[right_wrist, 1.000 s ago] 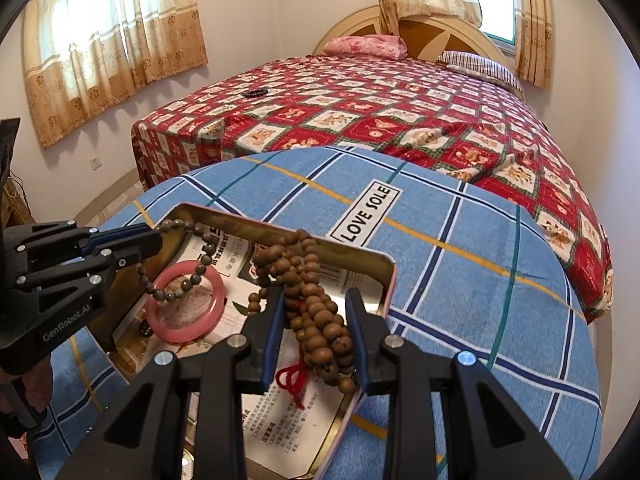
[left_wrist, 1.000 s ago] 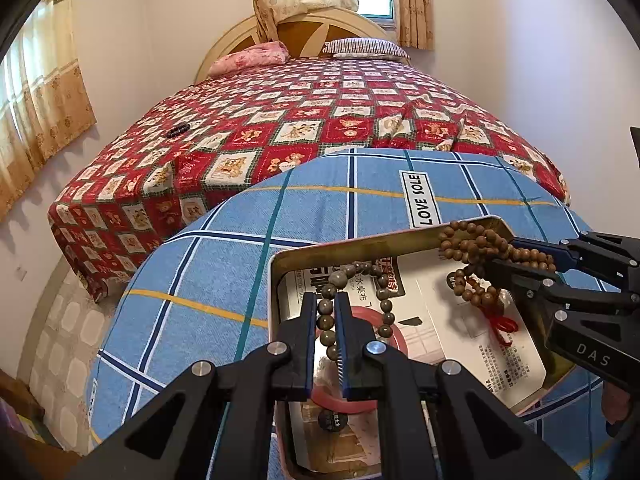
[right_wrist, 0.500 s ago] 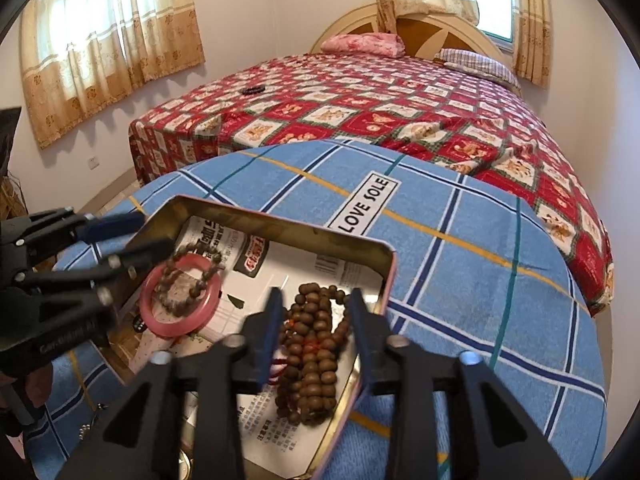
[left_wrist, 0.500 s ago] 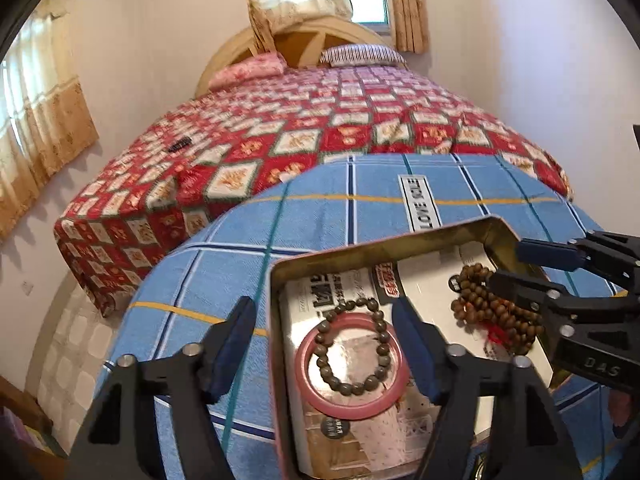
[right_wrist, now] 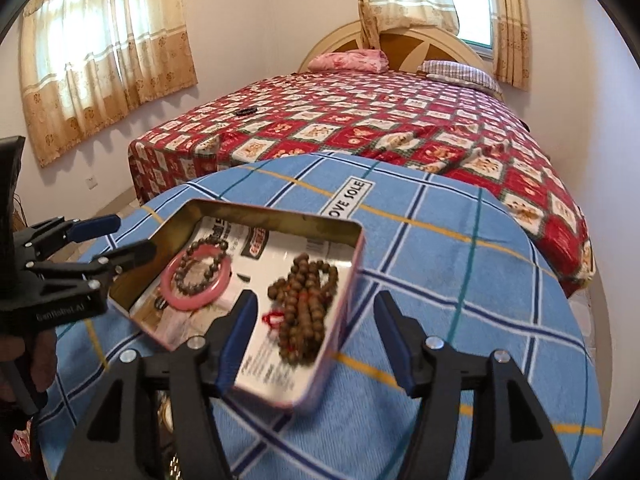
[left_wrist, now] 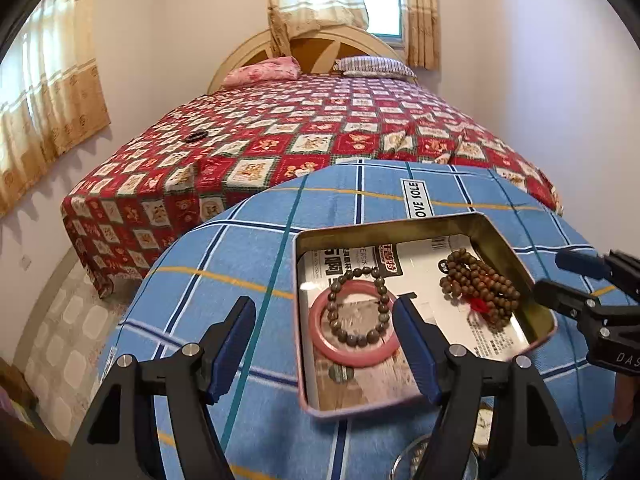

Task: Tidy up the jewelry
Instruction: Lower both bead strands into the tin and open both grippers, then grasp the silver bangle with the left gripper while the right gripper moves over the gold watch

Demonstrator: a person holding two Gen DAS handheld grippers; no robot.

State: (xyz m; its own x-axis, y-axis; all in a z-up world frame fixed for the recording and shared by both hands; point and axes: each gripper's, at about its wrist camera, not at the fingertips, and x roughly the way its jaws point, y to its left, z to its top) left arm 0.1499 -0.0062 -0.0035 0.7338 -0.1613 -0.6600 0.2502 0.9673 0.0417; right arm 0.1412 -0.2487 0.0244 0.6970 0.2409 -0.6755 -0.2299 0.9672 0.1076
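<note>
**Both grippers open above the jewelry tin**

Your left gripper (left_wrist: 324,340) stands with its jaws spread wide and nothing between the pads; the jaws have just been opening, and the dark bead bracelet (left_wrist: 357,306) lies below them, free of any contact. It rests on top of the pink bangle (left_wrist: 354,354), the two together at the left end of the shallow metal tin (left_wrist: 500,236) (a printed paper sheet lines the floor of the tin). Your right gripper (right_wrist: 314,338) is likewise parted, its jaws having just been opening, and its pads touch nothing. The long strand of brown beads (right_wrist: 306,306) with a red tassel lies heaped at the right end of the tin, well apart from the bangle. The tin sits on a blue checked cloth (left_wrist: 248,248) with a "LOVE SOLE" label just beyond its far rim. Behind the cloth stands a bed with a red patterned cover (left_wrist: 320,128). In each wrist view the other gripper appears at the edge of the frame, beside the tin.
</note>
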